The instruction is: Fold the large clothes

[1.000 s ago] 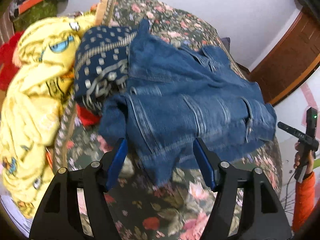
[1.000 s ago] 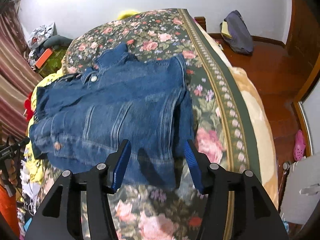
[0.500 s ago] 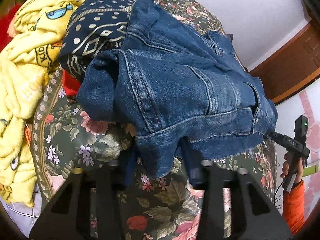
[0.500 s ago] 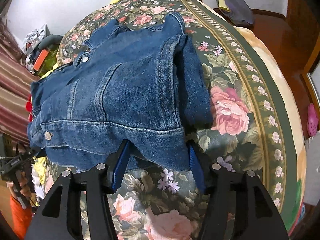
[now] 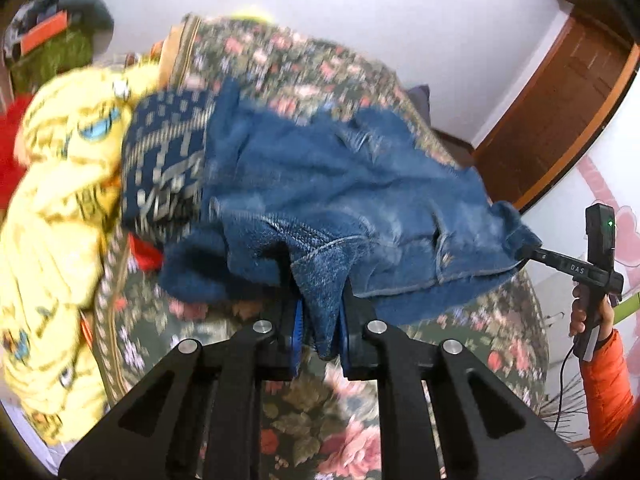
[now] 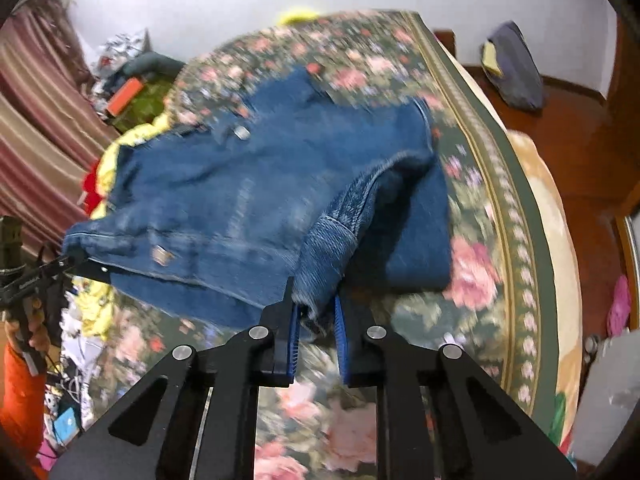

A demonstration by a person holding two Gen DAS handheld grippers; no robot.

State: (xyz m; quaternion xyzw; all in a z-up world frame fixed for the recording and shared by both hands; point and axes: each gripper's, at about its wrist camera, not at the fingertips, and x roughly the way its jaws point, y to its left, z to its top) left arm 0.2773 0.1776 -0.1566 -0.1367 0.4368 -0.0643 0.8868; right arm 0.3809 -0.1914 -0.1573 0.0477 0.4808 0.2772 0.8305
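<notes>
A blue denim jacket [image 5: 320, 184] lies spread on a floral bedspread [image 5: 352, 440]. My left gripper [image 5: 320, 312] has its jaws closing, and its blue pads pinch one corner of the jacket's near hem. In the right wrist view the same jacket [image 6: 224, 200] shows, and my right gripper [image 6: 316, 312] is closing its jaws on the other hem corner. The near hem hangs lifted between the two grippers, above the bedspread [image 6: 472, 276]. Each gripper also shows from the side in the other's view, holding denim: the right gripper [image 5: 536, 254] and the left gripper [image 6: 76, 262].
A yellow cartoon blanket [image 5: 52, 208] and a navy patterned cloth [image 5: 164, 160] are heaped at the bed's left side. A hand in an orange sleeve [image 5: 608, 384] holds the right gripper. A wooden door [image 5: 560, 120], a bag [image 6: 516, 68] on the floor and a striped curtain [image 6: 36, 120] surround the bed.
Both grippers went from open around the hem corners to closed on the denim. Both have risen, lifting the jacket's near edge off the bedspread.
</notes>
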